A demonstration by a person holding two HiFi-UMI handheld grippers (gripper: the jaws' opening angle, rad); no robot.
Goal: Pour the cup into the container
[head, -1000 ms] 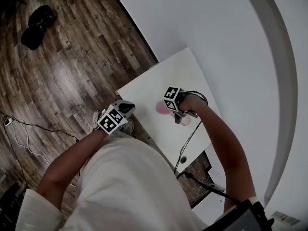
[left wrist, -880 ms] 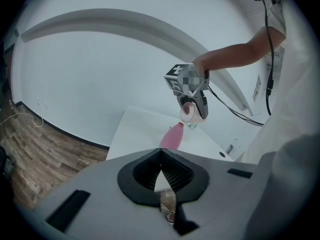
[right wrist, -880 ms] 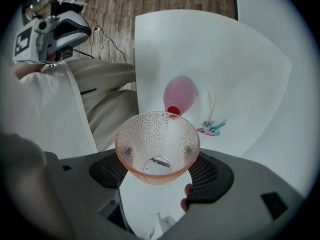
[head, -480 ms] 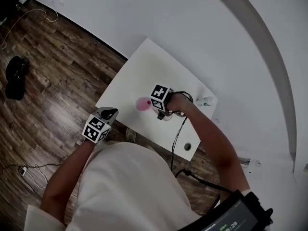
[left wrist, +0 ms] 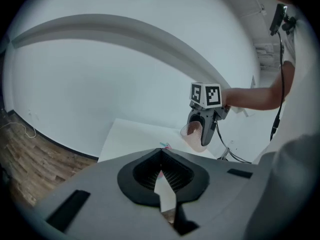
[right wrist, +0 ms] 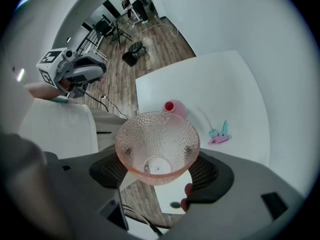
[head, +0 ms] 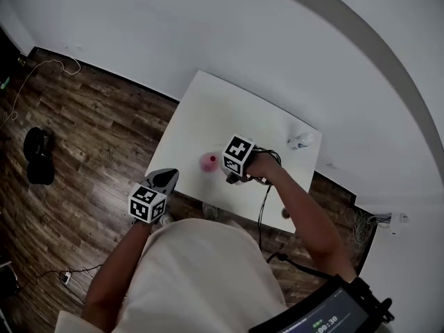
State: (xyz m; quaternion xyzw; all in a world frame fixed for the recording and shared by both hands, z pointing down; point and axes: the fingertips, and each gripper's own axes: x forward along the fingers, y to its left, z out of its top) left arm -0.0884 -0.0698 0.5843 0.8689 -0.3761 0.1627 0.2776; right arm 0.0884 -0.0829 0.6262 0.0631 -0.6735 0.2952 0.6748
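Note:
A pink dimpled glass cup [right wrist: 157, 139] lies tipped on its side with my right gripper [right wrist: 159, 171] shut on it; its inside looks empty. On the white table [head: 208, 109] stands a small pink container [head: 208, 161], also in the right gripper view as the pink container [right wrist: 172, 106], just beyond the cup's rim. In the head view my right gripper [head: 236, 172] hovers beside the container. The left gripper view shows the cup [left wrist: 194, 134] tilted in the air. My left gripper [head: 163, 180] hangs off the table's near-left edge, jaws together, holding nothing.
A small pink and teal clip-like thing [right wrist: 220, 134] lies on the table right of the container. A clear bottle-like item [head: 300, 141] lies at the far right corner. A cable [head: 263, 207] hangs from the right gripper. Wood floor surrounds the table; a white wall stands behind.
The head view has swung, so the table sits more central. My right gripper stays by the pink container with the cup. The left gripper remains off the table's edge.

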